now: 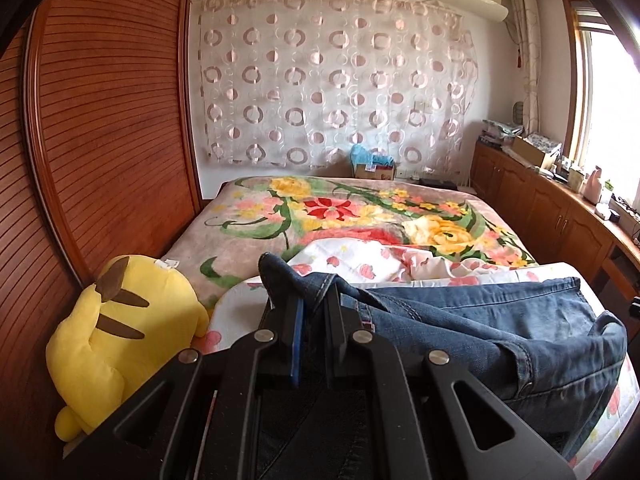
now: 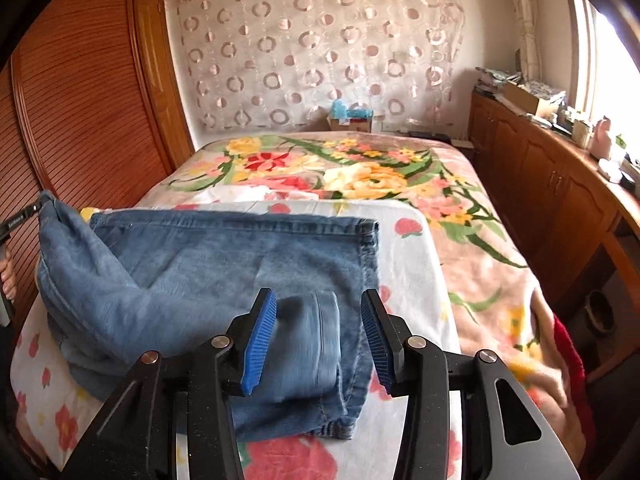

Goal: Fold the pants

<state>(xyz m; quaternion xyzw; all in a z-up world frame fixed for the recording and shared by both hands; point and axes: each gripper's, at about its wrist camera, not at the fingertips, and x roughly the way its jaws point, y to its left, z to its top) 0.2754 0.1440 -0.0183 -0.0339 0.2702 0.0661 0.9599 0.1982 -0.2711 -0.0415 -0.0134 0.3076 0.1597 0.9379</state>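
Note:
Blue jeans point(image 2: 220, 264) lie folded over on a white flower-print sheet point(image 2: 404, 264) at the near end of the bed. My right gripper point(image 2: 318, 312) stands open just above them. A rolled leg end point(image 2: 308, 344) sits between its blue pads point(image 2: 260, 340), with a gap on the right side. In the left wrist view my left gripper point(image 1: 314, 300) is shut on a raised fold of the jeans point(image 1: 480, 320), and the denim drapes away to the right. That lifted corner and the left gripper point(image 2: 24, 220) show at the left edge of the right wrist view.
A yellow plush toy point(image 1: 120, 332) lies beside the sheet against a slatted wooden wardrobe point(image 1: 100, 120). A floral blanket point(image 1: 320, 216) covers the far bed. Wooden cabinets point(image 2: 560, 184) with clutter on top run along the right under the window. A hand point(image 2: 8, 276) shows at the left edge.

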